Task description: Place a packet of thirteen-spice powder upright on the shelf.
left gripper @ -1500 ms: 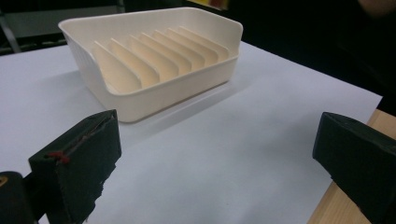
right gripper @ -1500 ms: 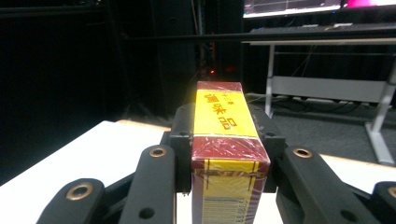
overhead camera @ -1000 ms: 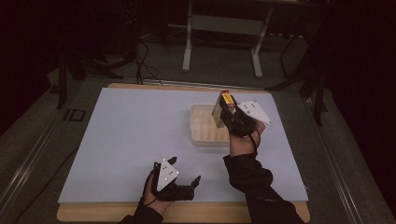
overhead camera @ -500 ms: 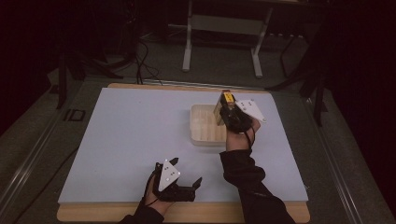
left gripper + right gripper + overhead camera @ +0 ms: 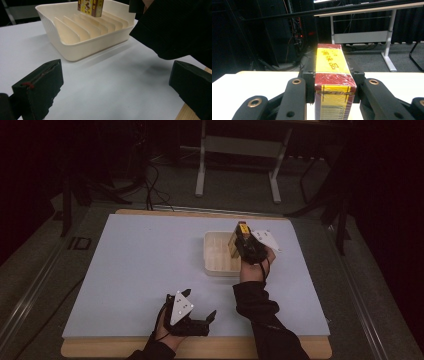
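My right gripper [image 5: 244, 244] is shut on a yellow and red box [image 5: 239, 233], which it holds upright over the right part of a cream tray [image 5: 216, 266] with several slots. In the right gripper view the box [image 5: 332, 67] stands clamped between the two black jaws of the right gripper [image 5: 333, 76]. The left gripper view shows the box [image 5: 91, 6] hanging just above the tray [image 5: 75, 47], next to the person's dark sleeve [image 5: 175, 27]. My left gripper [image 5: 200, 303] rests open near the table's front edge; nothing lies between the jaws of the left gripper [image 5: 116, 83].
A pale blue mat [image 5: 140, 265] covers the wooden table [image 5: 200, 347]. A white desk frame [image 5: 240, 147] and cables [image 5: 155, 185] stand on the dark floor beyond the far edge. Bare mat lies left of the tray.
The right hand has sunk a little with the box, closer to the tray's slots. The left gripper has kept still.
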The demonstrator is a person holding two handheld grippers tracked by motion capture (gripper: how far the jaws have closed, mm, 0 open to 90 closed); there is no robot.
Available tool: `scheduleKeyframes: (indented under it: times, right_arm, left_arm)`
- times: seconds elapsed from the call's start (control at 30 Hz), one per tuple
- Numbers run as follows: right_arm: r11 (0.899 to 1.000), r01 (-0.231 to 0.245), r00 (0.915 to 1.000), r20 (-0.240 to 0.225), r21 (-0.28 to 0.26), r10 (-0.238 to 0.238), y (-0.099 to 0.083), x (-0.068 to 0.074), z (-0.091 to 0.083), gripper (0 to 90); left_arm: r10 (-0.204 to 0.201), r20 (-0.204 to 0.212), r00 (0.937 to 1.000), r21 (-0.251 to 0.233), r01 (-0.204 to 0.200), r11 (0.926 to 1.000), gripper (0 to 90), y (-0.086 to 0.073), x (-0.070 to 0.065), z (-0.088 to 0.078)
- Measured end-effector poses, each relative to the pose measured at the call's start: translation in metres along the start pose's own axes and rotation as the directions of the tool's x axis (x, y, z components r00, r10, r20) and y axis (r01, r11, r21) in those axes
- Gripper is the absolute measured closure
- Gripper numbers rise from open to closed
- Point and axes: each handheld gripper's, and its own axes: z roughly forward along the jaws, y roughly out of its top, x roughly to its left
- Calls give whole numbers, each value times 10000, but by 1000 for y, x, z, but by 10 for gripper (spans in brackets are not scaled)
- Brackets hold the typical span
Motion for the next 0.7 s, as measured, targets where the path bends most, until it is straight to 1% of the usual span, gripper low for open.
scheduleKeyframes:
  times: [0.1, 0.3, 0.37, 0.43, 0.6, 0.67, 0.7]
  right_arm:
    - [9999, -52, 10000, 79, 103, 51, -4, -2, 1, 678]
    - [9995, -6, 9998, 203, 310, 0, -9, -6, 3, 678]
    - [9995, -19, 9998, 207, 313, 13, -10, -7, 3, 678]
    - [9994, 92, 9996, 279, 330, -101, -10, -6, 3, 678]
    - [9992, 167, 9992, 349, 353, -179, -10, -6, 2, 678]
    - [9987, 337, 9984, 442, 379, -354, -10, -5, 2, 678]
    - [9986, 351, 9983, 453, 395, -369, -10, -4, 3, 678]
  left_arm:
    - [-35, 1, 10000, -15, 35, 10000, 3, 0, 1, 0]
    - [-39, 34, 10000, -31, 39, 10000, 3, 0, 0, 0]
    - [-56, 52, 10000, -23, 56, 10000, 3, 1, 0, 0]
    - [-43, 31, 10000, -38, 43, 10000, 4, 1, 0, 0]
    - [-32, 9, 10000, -5, 32, 10000, 4, 1, 0, 0]
    - [-73, 51, 10000, 13, 73, 10000, 4, 1, 0, 0]
    - [-65, 36, 10000, 36, 65, 10000, 4, 1, 0, 0]
